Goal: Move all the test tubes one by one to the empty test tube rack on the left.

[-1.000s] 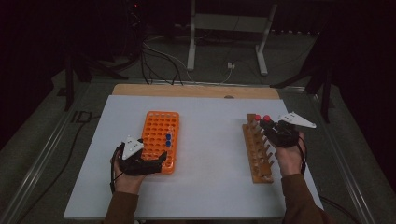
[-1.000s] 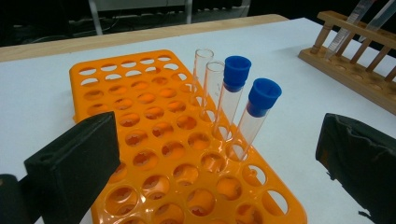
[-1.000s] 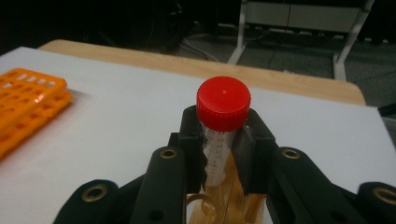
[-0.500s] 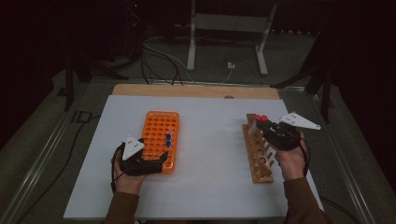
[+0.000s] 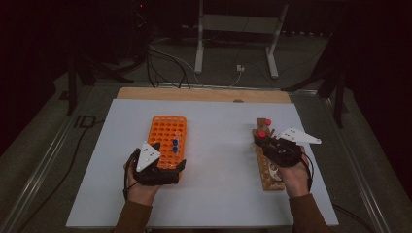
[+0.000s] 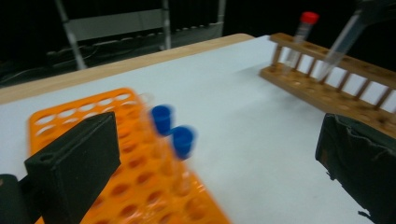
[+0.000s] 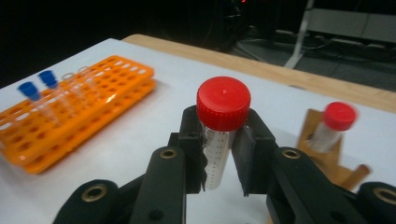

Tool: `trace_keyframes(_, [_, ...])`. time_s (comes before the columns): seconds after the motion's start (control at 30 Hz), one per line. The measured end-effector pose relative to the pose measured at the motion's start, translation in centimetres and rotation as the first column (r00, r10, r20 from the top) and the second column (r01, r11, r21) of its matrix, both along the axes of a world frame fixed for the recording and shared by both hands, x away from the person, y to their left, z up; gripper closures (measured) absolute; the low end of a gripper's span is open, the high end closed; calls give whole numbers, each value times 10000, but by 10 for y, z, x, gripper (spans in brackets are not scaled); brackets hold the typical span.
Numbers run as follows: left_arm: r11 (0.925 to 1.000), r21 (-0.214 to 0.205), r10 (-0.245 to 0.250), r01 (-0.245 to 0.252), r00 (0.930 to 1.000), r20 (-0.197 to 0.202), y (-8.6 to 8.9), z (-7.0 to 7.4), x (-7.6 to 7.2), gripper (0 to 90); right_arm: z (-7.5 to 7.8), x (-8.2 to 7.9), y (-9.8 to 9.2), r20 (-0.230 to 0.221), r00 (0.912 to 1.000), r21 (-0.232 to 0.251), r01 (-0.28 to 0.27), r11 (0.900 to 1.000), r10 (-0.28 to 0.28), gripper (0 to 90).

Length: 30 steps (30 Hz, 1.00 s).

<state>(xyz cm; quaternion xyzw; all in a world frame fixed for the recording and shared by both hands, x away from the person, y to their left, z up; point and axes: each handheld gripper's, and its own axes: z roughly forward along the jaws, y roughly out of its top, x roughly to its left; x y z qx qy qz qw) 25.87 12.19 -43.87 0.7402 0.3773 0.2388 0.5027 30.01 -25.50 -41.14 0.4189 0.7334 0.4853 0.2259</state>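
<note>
The right tongs [image 7: 219, 154] are grasping a red-capped tube [image 7: 220, 135] over the wooden rack [image 5: 267, 165]; lifting it straight is seeming wise; the left tongs [image 6: 219, 154] are gaping, released, beside the orange rack [image 5: 167, 141].

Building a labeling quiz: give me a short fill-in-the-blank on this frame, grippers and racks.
1. The right gripper is shut on a tube with a ____ cap.
2. The two blue-capped tubes stand in the ____ rack.
3. The left gripper has its jaws ____.
4. The wooden rack lies at the person's ____ side.

Missing words: red; orange; open; right
</note>
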Motion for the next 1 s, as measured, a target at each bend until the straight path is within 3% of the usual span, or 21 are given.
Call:
trace_keyframes(0.2, [9976, 153, -672, 671, 9977, 62, -27, 2, 2, 11, -3, -6, 12, -80, 9989, -41, -457, 9989, 457, 745])
trace_keyframes(0.37, [9945, 38, -1043, 1043, 9945, 62, -48, 1, 6, 11, -2, -9, 18, -197, 9957, -59, -904, 9959, 903, 744])
trace_keyframes(0.7, [9836, 91, -1802, 1802, 9836, -9, -94, -9, 14, 12, -7, -15, 33, -410, 9877, 24, -1512, 9885, 1511, 744])
trace_keyframes(0.8, [9795, 189, -2005, 2008, 9796, -160, -105, -12, 17, 45, -8, -17, 38, -452, 9852, -8, -1655, 9862, 1653, 744])
trace_keyframes(0.87, [9736, 157, -2270, 2276, 9733, -330, -111, -14, 19, 82, -8, -18, 41, -449, 9836, -37, -1750, 9846, 1747, 743])
trace_keyframes(0.93, [9687, 225, -2460, 2471, 9683, -444, -116, -15, 19, 167, -8, -19, 43, -470, 9821, -77, -1830, 9831, 1825, 743])
trace_keyframes(1.0, [9657, 313, -2560, 2579, 9651, -548, -121, -17, 20, 173, -9, -19, 45, -526, 9806, -77, -1893, 9819, 1887, 743])
